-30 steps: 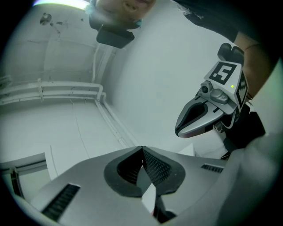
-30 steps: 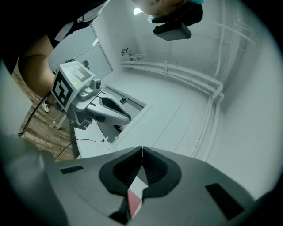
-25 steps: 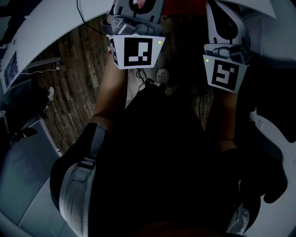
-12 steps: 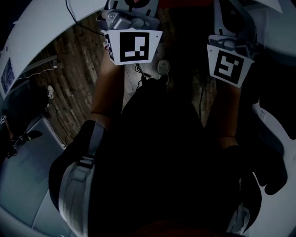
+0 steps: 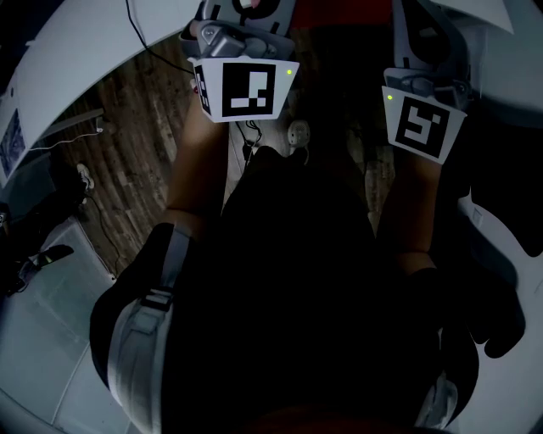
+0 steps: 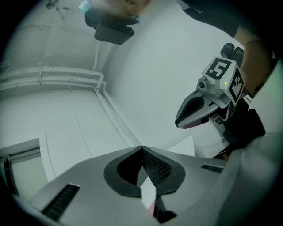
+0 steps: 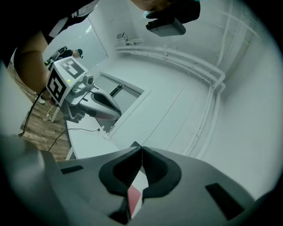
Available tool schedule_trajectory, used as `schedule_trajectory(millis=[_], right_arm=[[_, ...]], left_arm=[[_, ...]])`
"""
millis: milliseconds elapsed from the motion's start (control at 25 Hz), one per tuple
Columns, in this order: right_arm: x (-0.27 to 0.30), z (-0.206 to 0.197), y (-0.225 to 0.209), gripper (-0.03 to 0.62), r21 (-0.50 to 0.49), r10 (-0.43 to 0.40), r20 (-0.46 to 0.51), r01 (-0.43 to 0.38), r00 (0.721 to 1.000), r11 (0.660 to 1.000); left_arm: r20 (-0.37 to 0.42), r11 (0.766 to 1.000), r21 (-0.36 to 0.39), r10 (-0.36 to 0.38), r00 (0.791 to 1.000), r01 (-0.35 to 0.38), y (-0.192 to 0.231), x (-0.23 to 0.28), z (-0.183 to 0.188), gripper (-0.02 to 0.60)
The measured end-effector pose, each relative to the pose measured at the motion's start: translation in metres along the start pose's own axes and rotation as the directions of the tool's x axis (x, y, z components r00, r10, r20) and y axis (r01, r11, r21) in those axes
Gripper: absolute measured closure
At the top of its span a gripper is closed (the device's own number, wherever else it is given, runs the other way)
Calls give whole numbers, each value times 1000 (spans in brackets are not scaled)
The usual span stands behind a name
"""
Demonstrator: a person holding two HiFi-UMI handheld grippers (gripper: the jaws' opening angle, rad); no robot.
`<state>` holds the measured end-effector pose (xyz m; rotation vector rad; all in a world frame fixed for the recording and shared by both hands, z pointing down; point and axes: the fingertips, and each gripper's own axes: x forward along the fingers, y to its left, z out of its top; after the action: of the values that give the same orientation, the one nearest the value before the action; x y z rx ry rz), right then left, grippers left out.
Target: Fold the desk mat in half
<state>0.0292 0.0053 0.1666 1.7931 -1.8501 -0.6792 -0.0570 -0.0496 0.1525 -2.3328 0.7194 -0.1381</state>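
The left hand-held gripper point(image 6: 141, 149) is fully closed, its dark pads meeting tip to tip with nothing pinched between them. The right hand-held gripper point(image 7: 140, 148) is closed and empty in the same way. The two are side by side, apart, over the wooden floor point(image 5: 140, 144). The desk mat cannot be made out. Only a dim red strip point(image 5: 335, 10) shows at the head view's top edge, between them.

A brown wooden floor point(image 5: 140, 144) is showing in the upper left of the head view, with a thin cable point(image 5: 76, 134) lying on it. A white table point(image 5: 81, 51) is curving above it. In the right gripper view, white pipes point(image 7: 190, 62) are running along a white wall point(image 7: 252, 132) at the upper right.
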Motion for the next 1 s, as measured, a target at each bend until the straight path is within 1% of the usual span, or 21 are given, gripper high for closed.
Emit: schedule_trajectory(millis=[240, 400, 560, 880, 1000], right_arm=[[-18, 17, -5, 563, -17, -15, 14, 15, 1000, 1000], [-22, 12, -5, 563, -48, -13, -6, 13, 1000, 999], [-15, 6, -11, 563, -43, 8, 20, -7, 1000, 999], [13, -21, -29, 563, -25, 77, 58, -75, 995, 997], [26, -33, -38, 564, -28, 100, 81, -98, 992, 995]], left_arm=[[21, 1000, 3, 25, 999, -25, 7, -16, 16, 569], [17, 1000, 1, 22, 1000, -22, 5, -13, 17, 569], [5, 999, 6, 34, 999, -34, 0, -4, 16, 569], [-75, 997, 22, 77, 994, -75, 1, 34, 0, 569], [-103, 997, 16, 83, 991, -82, -3, 50, -4, 569]])
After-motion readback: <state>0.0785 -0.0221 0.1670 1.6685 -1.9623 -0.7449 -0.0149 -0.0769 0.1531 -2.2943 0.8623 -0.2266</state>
